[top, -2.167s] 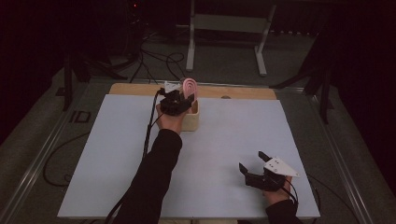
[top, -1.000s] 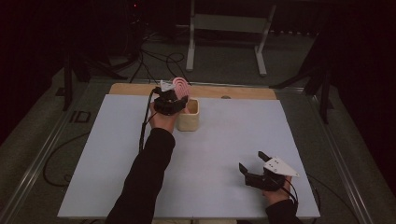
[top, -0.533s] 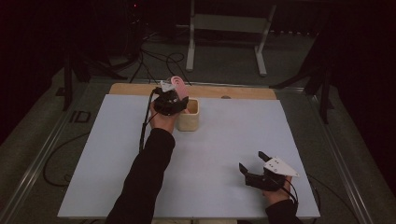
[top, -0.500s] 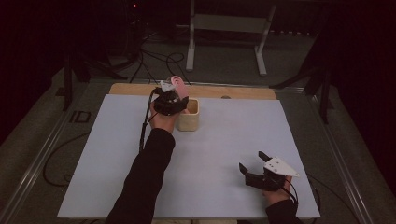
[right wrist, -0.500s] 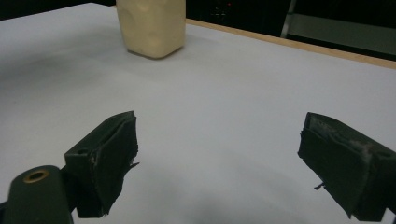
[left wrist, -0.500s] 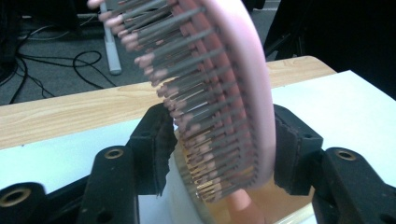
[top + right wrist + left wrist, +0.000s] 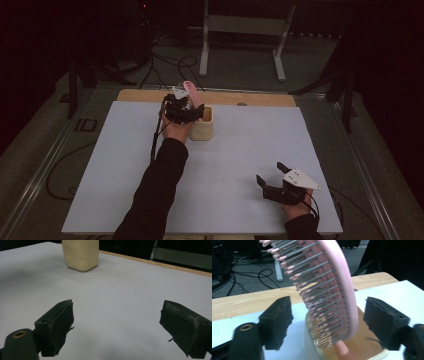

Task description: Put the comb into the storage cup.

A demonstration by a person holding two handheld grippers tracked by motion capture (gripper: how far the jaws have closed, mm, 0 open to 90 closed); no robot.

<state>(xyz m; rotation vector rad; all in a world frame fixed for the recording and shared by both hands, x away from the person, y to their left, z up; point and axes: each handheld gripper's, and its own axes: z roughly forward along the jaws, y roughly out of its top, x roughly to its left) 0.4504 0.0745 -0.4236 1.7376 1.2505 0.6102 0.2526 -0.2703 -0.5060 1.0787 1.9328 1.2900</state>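
Now our left gripper (image 7: 327, 322) has let go, jaws spread either side of the pink hairbrush (image 7: 329, 290) standing in the cream holder (image 7: 202, 123); placement looks done, while our right gripper (image 7: 272, 176) rests spread, empty.

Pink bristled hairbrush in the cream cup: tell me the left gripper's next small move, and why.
Probably draw the left gripper straight back. Its jaws stand wide open on either side of the pink bristled hairbrush, touching nothing, while the brush handle sits down inside the cream cup and leans on its rim. The release looks done.
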